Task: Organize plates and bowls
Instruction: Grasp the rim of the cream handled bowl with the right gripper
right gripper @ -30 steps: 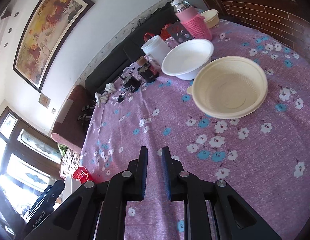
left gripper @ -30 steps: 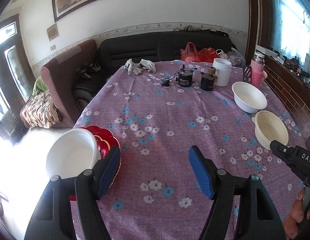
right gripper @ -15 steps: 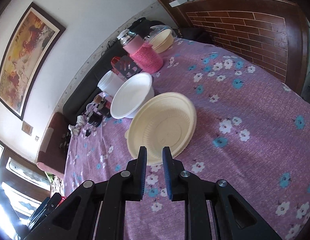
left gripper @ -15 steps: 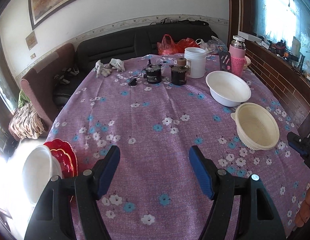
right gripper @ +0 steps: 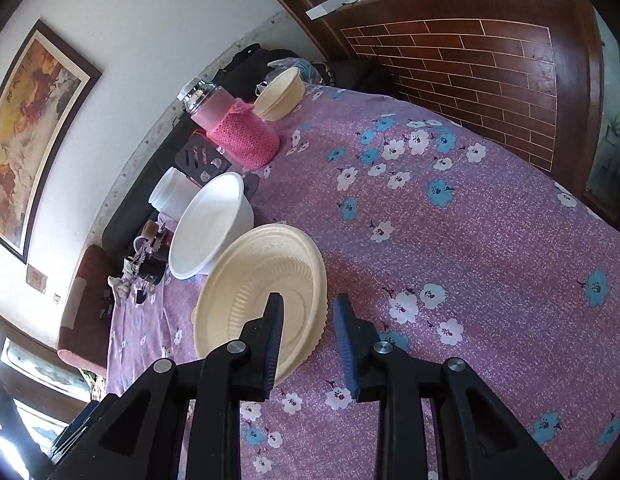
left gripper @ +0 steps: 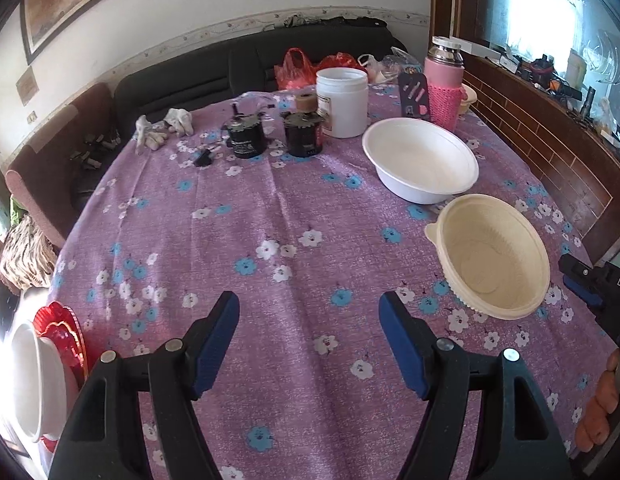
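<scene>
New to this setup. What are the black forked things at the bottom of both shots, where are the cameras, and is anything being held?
No robot here: a person carries a two-finger gripper in each hand, and a fisheye camera on each looks forward along its fingers. The black forks are those fingers.

In the left wrist view, the left gripper is wide open over the purple floral tablecloth, holding nothing. At the left edge a white bowl sits beside a red plate.

In the right wrist view, the right gripper is open, one finger in front of the cream bowl, the other beside its rim; nothing is clamped. Beyond it stand a white bowl, a white jar, a pink-sleeved flask and a small cream bowl. Two dark canisters are further back.
</scene>
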The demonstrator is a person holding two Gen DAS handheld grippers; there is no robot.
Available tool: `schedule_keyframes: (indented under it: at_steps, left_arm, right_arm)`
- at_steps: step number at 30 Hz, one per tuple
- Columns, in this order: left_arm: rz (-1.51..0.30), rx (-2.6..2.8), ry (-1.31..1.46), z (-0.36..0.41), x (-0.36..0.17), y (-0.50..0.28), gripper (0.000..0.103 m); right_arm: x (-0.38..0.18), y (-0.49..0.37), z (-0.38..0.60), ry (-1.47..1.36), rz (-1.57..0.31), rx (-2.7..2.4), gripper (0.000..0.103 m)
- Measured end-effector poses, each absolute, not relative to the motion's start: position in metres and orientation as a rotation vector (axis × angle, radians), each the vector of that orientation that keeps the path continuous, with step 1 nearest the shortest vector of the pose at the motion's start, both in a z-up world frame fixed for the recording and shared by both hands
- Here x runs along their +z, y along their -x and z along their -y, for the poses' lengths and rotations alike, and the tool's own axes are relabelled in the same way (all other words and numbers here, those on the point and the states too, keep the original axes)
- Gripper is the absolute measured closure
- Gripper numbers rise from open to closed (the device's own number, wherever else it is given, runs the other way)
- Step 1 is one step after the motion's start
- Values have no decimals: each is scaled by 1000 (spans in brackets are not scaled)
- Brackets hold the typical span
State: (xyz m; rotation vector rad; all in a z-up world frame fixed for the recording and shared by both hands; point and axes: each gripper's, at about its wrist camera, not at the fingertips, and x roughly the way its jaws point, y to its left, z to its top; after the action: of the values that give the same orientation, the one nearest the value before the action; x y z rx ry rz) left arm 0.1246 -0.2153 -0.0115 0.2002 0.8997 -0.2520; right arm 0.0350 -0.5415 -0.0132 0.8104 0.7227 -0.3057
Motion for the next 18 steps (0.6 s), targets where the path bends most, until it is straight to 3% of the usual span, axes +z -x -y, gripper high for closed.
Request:
schedule_keyframes:
  at_steps: [8, 18]
  left_arm:
    - [-991, -302, -192, 270, -39, -163, 30]
    - [-1072, -330, -155, 303, -61, -195, 30]
  right_arm:
    - [-27, -50, 555, -855, -721, -288, 61]
    - [-46, -67, 555, -878, -759, -258, 60]
